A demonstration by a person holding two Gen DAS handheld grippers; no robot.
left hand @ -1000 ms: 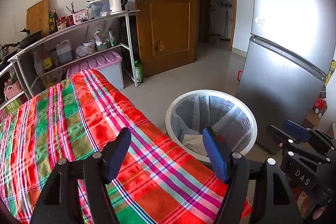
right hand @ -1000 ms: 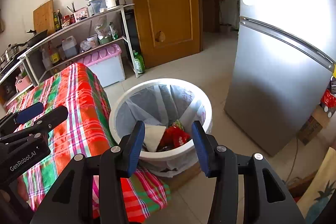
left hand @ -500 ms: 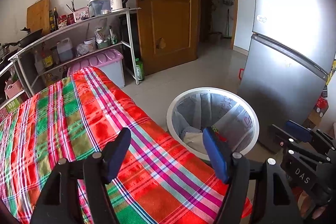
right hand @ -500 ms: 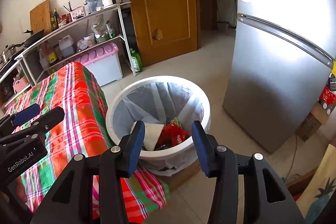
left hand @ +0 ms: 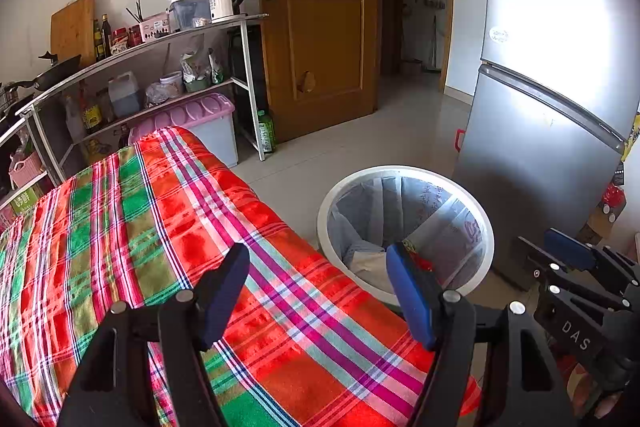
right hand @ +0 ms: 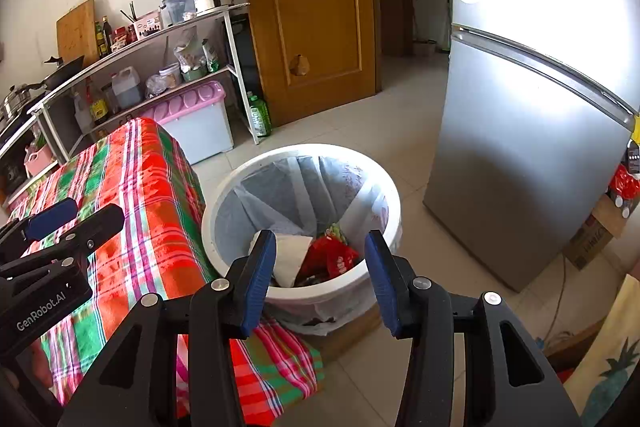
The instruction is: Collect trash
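We hold both sets of jaws spread wide with nothing between them. The left gripper (left hand: pixel 318 297) hangs over the near corner of the table, its blue pads framing only the plaid tablecloth (left hand: pixel 168 227). The right gripper (right hand: pixel 320 267) hangs just above the near rim of the white trash bin (right hand: pixel 384 187), which stands on the tiled floor close against the table's end, with the silver refrigerator (right hand: pixel 520 155) a little beyond it.

As we judge it, we are at the end of a drop, or between items: the trash already lies in the bin and neither gripper carries anything. No loose litter shows on the stretch of cloth we can see, so the next move calls for turning the cameras back over the table or the floor to look for anything left, and then bringing one open gripper down around it.

The collected trash sits low in the bin's pale plastic liner (right hand: pixel 300 187): a crumpled white paper piece (right hand: pixel 290 255) beside a shiny red wrapper (right hand: pixel 332 259), with a scrap of green just behind it. All of it looks light, soft and crushed, and the liner hangs slack in folds around it. From the left wrist view only the paper and a sliver of red show past the right pad.
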